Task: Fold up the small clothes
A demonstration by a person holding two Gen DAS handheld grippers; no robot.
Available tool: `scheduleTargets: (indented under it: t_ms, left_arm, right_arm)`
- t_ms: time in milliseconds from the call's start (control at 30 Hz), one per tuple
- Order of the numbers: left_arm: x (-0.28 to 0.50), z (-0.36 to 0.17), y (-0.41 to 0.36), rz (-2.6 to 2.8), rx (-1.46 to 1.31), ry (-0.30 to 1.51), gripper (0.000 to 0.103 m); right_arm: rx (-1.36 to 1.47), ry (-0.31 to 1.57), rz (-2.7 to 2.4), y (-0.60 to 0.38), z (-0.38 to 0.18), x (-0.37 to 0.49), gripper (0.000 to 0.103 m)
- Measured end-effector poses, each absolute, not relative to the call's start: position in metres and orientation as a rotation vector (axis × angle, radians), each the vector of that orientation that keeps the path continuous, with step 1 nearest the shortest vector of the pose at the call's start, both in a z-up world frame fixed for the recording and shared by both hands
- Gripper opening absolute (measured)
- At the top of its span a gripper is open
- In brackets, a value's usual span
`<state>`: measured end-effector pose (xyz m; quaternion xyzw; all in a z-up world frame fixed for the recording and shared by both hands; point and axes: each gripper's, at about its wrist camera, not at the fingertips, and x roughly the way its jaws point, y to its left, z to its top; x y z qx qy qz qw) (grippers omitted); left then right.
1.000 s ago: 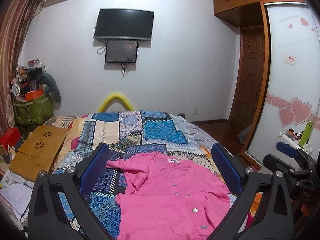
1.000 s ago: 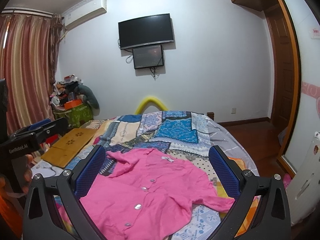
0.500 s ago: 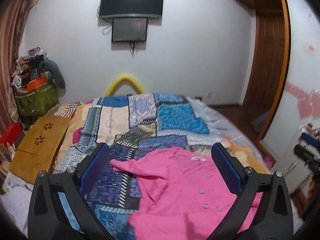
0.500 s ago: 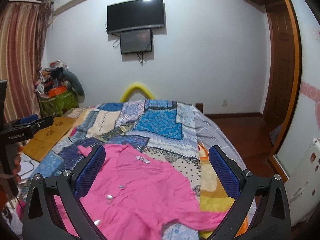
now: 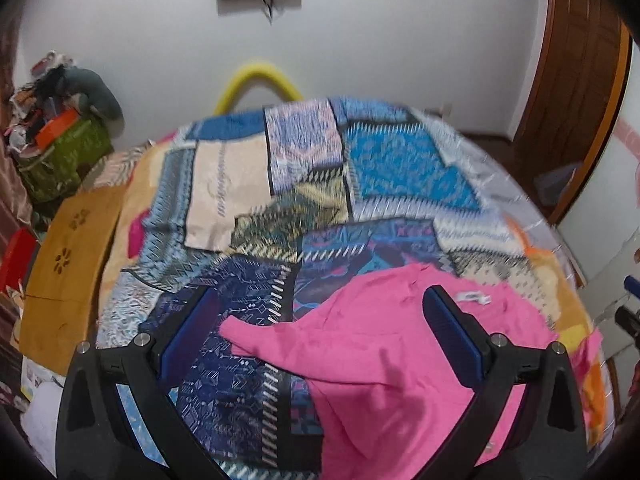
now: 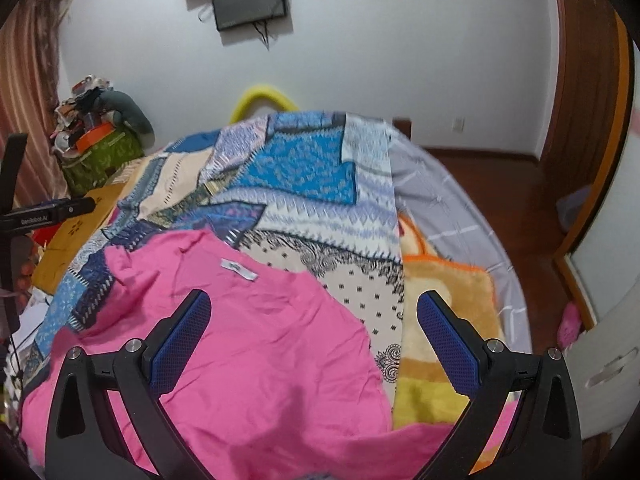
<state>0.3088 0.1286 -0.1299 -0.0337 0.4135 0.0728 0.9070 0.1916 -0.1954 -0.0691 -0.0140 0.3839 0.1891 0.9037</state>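
A pink shirt [image 5: 384, 364] lies spread flat on a patchwork bedspread [image 5: 304, 184] at the near end of the bed, its white neck label [image 6: 239, 269] facing up toward the far side. In the left wrist view one sleeve [image 5: 256, 334] stretches out to the left across the dark blue patches. The left gripper [image 5: 320, 328] hangs above this sleeve and the shoulder with its jaws spread wide, holding nothing; the sleeve end lies between the blue pads, below them. The right gripper [image 6: 314, 336] hovers over the right half of the shirt, also wide apart and empty, with the shirt's right edge and a strip of dotted cream fabric framed between its fingers. Just to the right of the shirt sits an orange and yellow blanket [image 6: 444, 316]. A wooden lap table [image 5: 68, 264] rests along the bed's left side, and a yellow curved tube [image 5: 256, 80] rises behind the far end.
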Motion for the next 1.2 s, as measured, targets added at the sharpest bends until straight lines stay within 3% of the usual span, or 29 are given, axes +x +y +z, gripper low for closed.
scheduleTargets:
  t_ms: [200, 400, 467, 633, 700, 767, 833, 867, 900, 1200]
  left_arm:
    - [0.349, -0.182, 0.129, 0.136, -0.005, 0.997, 0.103]
    - [0.373, -0.218, 0.129, 0.078, -0.035, 1.107, 0.089]
    - [0.378, -0.224, 0.128, 0.065, -0.047, 1.126, 0.078]
    - [0.386, -0.235, 0.128, 0.021, -0.106, 1.159, 0.055]
    - [0.386, -0.233, 0.126, 0.001, -0.102, 1.142, 0.04]
    - [0.386, -0.231, 0.123, -0.014, -0.096, 1.142, 0.017]
    - [0.386, -0.23, 0.12, -0.023, -0.09, 1.145, 0.009]
    - [0.386, -0.229, 0.118, -0.017, -0.076, 1.142, 0.008]
    - [0.385, -0.228, 0.118, -0.012, -0.065, 1.136, 0.007]
    - [0.367, -0.183, 0.15, 0.077, -0.058, 1.017, 0.006]
  right_arm:
    - [0.016, 0.93, 0.414, -0.199, -0.105, 0.233, 0.095]
    - [0.079, 1.101, 0.433, -0.201, -0.157, 0.267, 0.082]
    - [0.091, 1.148, 0.437, -0.2, -0.171, 0.276, 0.073]
    - [0.075, 1.207, 0.447, -0.193, -0.192, 0.279, 0.063]
    - [0.053, 1.194, 0.459, -0.188, -0.192, 0.277, 0.057]
    - [0.052, 1.185, 0.483, -0.185, -0.192, 0.274, 0.041]
    - [0.067, 1.187, 0.504, -0.182, -0.191, 0.273, 0.025]
    - [0.07, 1.188, 0.512, -0.181, -0.191, 0.274, 0.011]
    - [0.073, 1.191, 0.521, -0.179, -0.191, 0.274, 0.007]
    - [-0.002, 1.069, 0.52, -0.159, -0.147, 0.284, 0.006]
